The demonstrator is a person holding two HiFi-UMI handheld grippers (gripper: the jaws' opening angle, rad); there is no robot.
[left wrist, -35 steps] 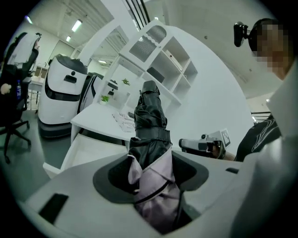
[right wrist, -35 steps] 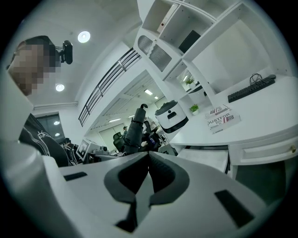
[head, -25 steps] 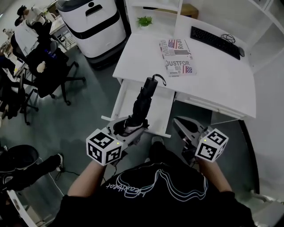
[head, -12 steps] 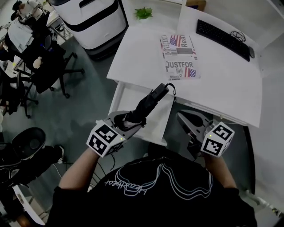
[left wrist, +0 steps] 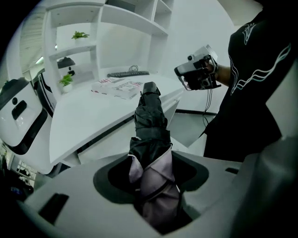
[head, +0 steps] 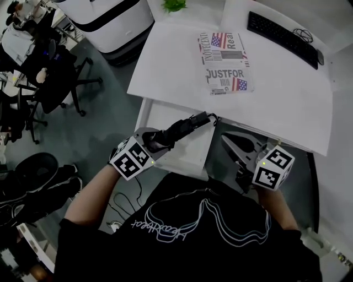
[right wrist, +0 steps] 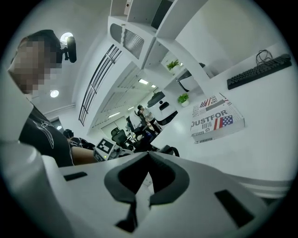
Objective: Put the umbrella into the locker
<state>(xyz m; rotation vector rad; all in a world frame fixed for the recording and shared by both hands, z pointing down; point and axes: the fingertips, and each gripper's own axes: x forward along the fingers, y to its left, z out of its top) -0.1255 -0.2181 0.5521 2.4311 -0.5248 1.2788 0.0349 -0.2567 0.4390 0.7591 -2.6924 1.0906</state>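
Seen from above, a person in a black shirt with a pale line drawing holds a tool in each hand. The left tool has its jaws closed around the cloth end of a folded black umbrella; its own view shows the gathered fabric pinched between the pads. The umbrella slants away from the person, low over an open white drawer. Its handle end and wrist loop are close to the counter edge. Whether it touches the drawer floor cannot be told. The right tool hangs just to the right of the drawer with its jaws together and nothing between them.

The drawer slides out from under the counter and looks to be the locker the task means. Farther back on the counter lie a printed box reading JUSTFOR, a black keyboard and a small green plant. Office chairs stand on the grey floor at far left.

The step in hand appears to be lowering the umbrella into the drawer. The next move likely calls for laying it flat along the drawer so the handle clears the counter edge, then opening the left jaws
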